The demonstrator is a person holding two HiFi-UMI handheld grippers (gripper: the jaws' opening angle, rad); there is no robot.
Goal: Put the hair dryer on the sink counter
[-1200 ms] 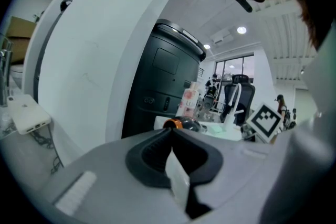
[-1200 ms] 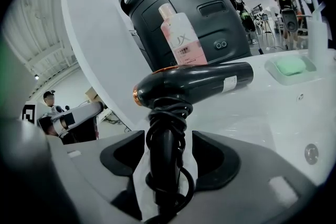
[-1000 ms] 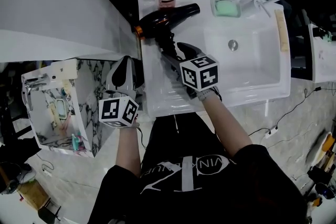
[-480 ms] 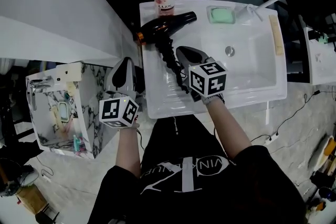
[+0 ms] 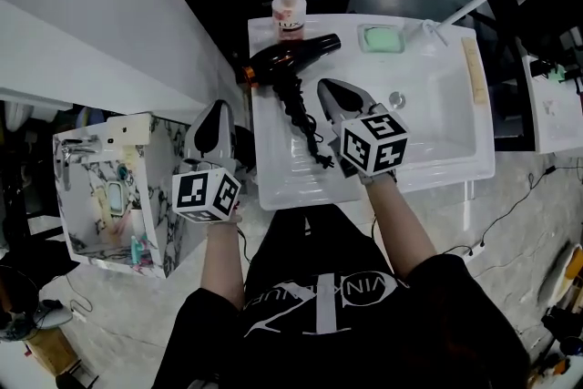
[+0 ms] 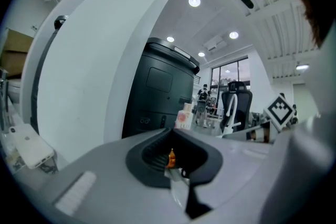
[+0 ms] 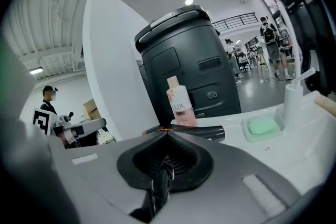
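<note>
Right tongs (image 5: 326,87) have just been closing and now stand shut with nothing between the jaws. They hover at frame centre over the white sink counter (image 5: 273,182), just right of a curly cord (image 5: 305,127). Left tongs (image 5: 219,105), also shut and empty, hang left of the counter's edge. The black hair dryer (image 5: 287,59) lies on its side on the counter, left of the basin (image 5: 437,123). Above it stands a pink bottle (image 5: 289,14). At upper centre a dish (image 5: 362,39) holds green soap (image 5: 383,38). At lower left, a marbled unit (image 5: 159,232) carries items too small to tell.
</note>
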